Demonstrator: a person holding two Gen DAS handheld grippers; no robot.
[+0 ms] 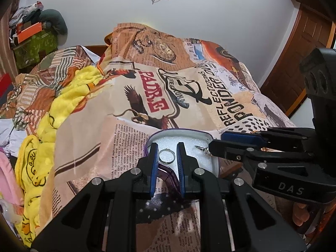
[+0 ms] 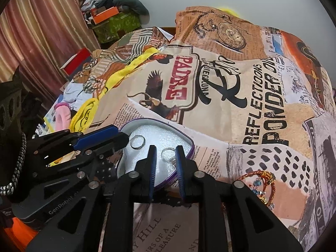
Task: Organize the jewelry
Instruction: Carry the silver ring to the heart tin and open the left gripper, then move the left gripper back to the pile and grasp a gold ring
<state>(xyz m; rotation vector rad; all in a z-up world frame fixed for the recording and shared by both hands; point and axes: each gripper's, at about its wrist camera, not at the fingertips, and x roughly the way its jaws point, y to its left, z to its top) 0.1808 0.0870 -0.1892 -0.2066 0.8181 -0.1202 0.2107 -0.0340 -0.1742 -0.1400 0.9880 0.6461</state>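
A heart-shaped purple box lined with white foam lies on the printed bedspread; it also shows in the right wrist view. A plain silver ring lies on the foam between the open fingers of my left gripper; it shows in the right wrist view too. A silver ring with a stone lies between the open fingers of my right gripper, also seen in the left wrist view. Neither ring looks gripped. A gold and red beaded bangle lies on the bedspread to the right.
The printed bedspread covers the bed. A yellow blanket is bunched at the left. A green box with clutter stands at the far left by the wall. A book lies under my right gripper.
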